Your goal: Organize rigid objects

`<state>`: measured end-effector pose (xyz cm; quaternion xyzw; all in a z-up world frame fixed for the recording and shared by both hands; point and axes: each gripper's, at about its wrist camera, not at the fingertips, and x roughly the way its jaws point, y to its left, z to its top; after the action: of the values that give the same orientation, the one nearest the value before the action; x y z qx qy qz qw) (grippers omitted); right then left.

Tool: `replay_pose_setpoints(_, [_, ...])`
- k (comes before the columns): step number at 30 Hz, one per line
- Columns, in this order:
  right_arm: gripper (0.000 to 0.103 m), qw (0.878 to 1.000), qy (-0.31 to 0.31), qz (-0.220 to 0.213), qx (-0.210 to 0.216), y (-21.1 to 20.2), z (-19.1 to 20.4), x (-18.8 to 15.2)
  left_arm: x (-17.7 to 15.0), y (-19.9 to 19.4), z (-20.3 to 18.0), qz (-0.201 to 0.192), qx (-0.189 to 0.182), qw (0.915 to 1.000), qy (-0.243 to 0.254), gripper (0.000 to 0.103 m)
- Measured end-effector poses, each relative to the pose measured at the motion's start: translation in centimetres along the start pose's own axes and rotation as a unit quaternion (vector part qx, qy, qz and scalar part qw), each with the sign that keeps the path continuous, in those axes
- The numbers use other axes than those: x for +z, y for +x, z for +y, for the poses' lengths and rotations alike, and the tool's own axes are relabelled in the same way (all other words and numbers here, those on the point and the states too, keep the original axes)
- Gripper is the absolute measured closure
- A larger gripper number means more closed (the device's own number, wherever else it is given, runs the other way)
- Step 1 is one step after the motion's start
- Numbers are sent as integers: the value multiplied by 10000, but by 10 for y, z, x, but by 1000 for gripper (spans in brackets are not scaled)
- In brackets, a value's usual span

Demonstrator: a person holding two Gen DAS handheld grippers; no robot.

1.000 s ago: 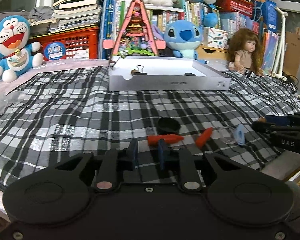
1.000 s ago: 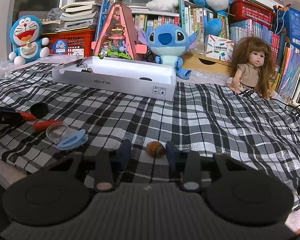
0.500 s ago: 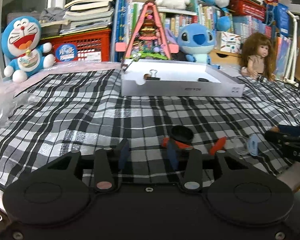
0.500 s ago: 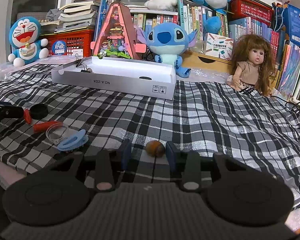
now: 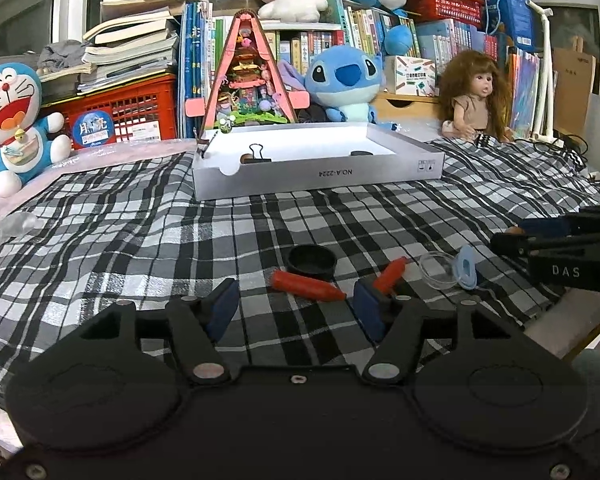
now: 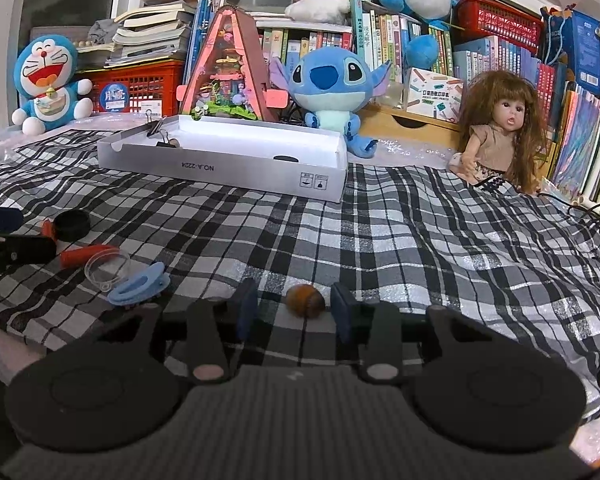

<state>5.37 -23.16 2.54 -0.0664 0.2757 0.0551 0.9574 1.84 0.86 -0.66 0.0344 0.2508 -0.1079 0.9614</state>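
Observation:
My left gripper (image 5: pixel 296 307) is open wide over the plaid cloth; a red crayon (image 5: pixel 306 286) lies just beyond its fingertips, beside a black cap (image 5: pixel 312 261) and a second red crayon (image 5: pixel 390 276). A clear dish (image 5: pixel 438 269) and blue clip (image 5: pixel 466 267) lie to the right. My right gripper (image 6: pixel 295 307) is open around a small brown ball (image 6: pixel 305 300), not touching it. The white box (image 6: pixel 224 156) holds binder clips (image 6: pixel 162 138) at the back.
Plush toys, a doll (image 6: pixel 500 132), books and red crates line the back. The right gripper shows at the right edge of the left wrist view (image 5: pixel 560 248). The cloth's front edge runs near both grippers.
The left gripper opened wide from nearly shut and shifted left and back from the crayons. The right gripper stays open around the brown ball.

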Motion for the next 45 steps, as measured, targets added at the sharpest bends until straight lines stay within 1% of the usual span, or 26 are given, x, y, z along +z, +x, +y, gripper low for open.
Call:
replay_pose_setpoints(6, [44, 9999, 83, -24, -72, 3, -2, 0, -3, 4, -2, 23, -36, 10000, 18, 41])
replay_pose_setpoints(9, [44, 9999, 142, -24, -79, 4, -3, 0, -4, 7, -2, 18, -89, 10000, 11, 45])
replay_pose_setpoints(10, [44, 9998, 163, -15, -73, 5, -3, 0, -4, 7, -3, 8, -106, 9999, 15, 53])
replay_pose_setpoints(11, [44, 9998, 175, -10, -70, 5, -4, 0, -4, 6, -3, -9, -132, 9999, 41, 67])
replay_pose_setpoints(12, [54, 9998, 185, -5, -53, 5, -4, 0, -4, 6, -5, -16, -149, 9999, 72, 71])
replay_pose_setpoints(13, [60, 9998, 200, -1, -5, 4, -4, 0, -3, 6, -6, -11, -162, 9998, 92, 80])
replay_pose_setpoints(14, [66, 9998, 213, -3, 14, 4, -4, 0, -3, 6, -7, 0, -187, 9998, 95, 85])
replay_pose_setpoints(15, [72, 9998, 205, -9, 15, 3, -3, 0, -2, 6, -7, 4, -200, 9998, 95, 86])
replay_pose_setpoints(17, [76, 9998, 173, -23, -3, 3, -1, 0, -1, 5, -8, 4, -206, 9997, 98, 91])
replay_pose_setpoints(19, [77, 9998, 187, -28, 7, 3, -1, 0, -1, 5, -8, 12, -219, 9997, 79, 92])
replay_pose_setpoints(34, [77, 9997, 216, -37, 52, 1, -1, 1, -3, -2, -2, 9, -223, 9997, -53, 91])
replay_pose_setpoints(35, [77, 9997, 214, -38, 54, 1, -1, 1, -3, -2, -2, -14, -240, 9997, -38, 89])
replay_pose_setpoints(37, [77, 9998, 207, -39, 51, 1, -1, 1, -3, -3, -3, -64, -207, 9998, 16, 88])
replay_pose_setpoints(40, [77, 9998, 211, -33, 51, 1, -1, 1, -2, 1, -3, -43, -47, 10000, 16, 73])
replay_pose_setpoints(43, [77, 9997, 226, -31, 52, 1, -1, 0, 0, 3, 3, 11, 89, 9999, -136, 72])
replay_pose_setpoints(45, [77, 9997, 227, -30, 53, 1, 0, 0, 0, 3, 8, 26, 246, 9995, -180, 71])
